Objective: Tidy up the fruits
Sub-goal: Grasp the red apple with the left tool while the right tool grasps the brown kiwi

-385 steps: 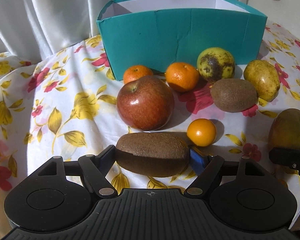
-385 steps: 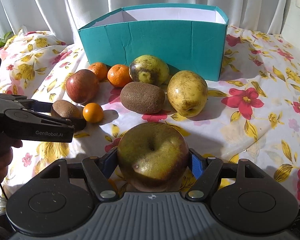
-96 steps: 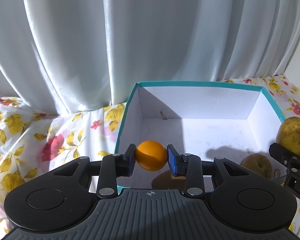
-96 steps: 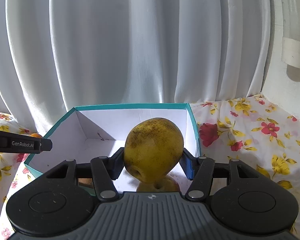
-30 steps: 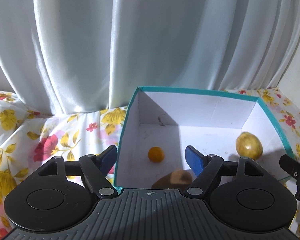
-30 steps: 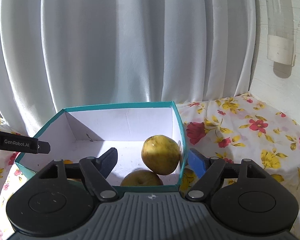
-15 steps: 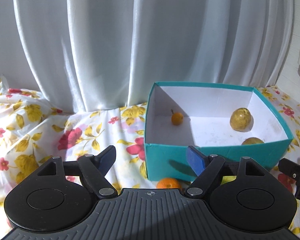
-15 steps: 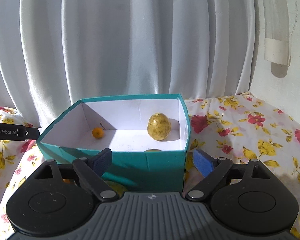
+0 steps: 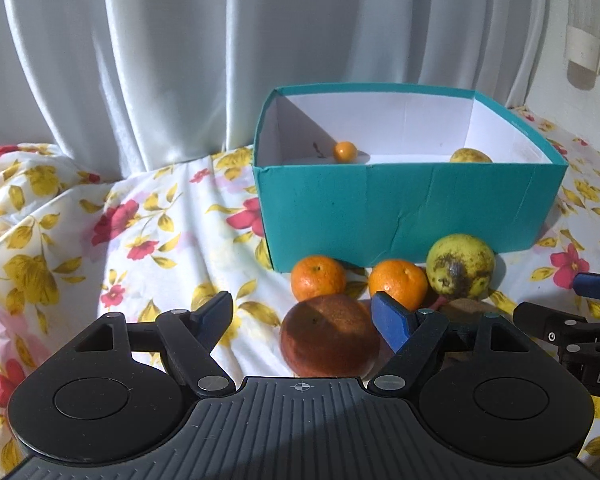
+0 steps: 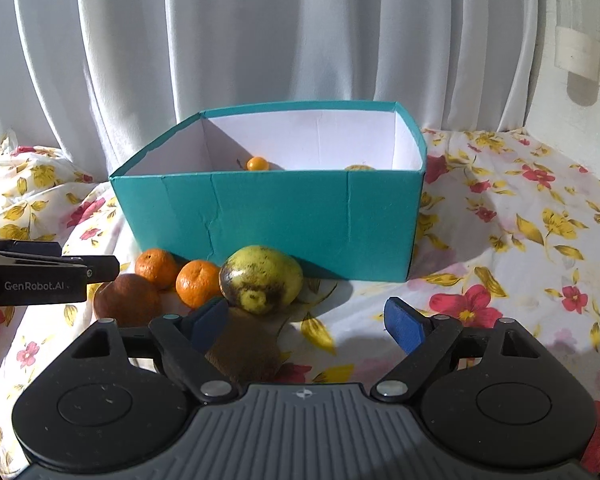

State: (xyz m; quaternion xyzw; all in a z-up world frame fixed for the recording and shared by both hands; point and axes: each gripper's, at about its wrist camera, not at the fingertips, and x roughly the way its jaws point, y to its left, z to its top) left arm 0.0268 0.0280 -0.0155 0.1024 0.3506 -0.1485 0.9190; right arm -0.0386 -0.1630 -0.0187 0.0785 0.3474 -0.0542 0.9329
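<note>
The teal box (image 9: 400,208) (image 10: 280,220) holds a small orange (image 9: 344,151) (image 10: 257,163) and a yellow pear (image 9: 470,156) (image 10: 359,167). In front of it lie two tangerines (image 9: 318,277) (image 9: 398,283), a spotted green fruit (image 9: 460,266) (image 10: 260,274), a red apple (image 9: 328,336) (image 10: 126,300) and a kiwi (image 10: 244,348). My left gripper (image 9: 300,308) is open above the apple, which sits toward its right finger. My right gripper (image 10: 306,308) is closing but still wide, pressing on nothing; the kiwi lies low beside its left finger.
Everything rests on a flowered cloth (image 9: 120,240) that is rumpled at the left. White curtains (image 10: 260,40) hang close behind the box. The right gripper's tip (image 9: 572,332) shows at the left wrist view's right edge, the left gripper's arm (image 10: 40,276) at the other view's left.
Both grippers have drawn back from over the box and come down. The loose fruits in front of the box are now in view, with the apple and kiwi close under the jaws.
</note>
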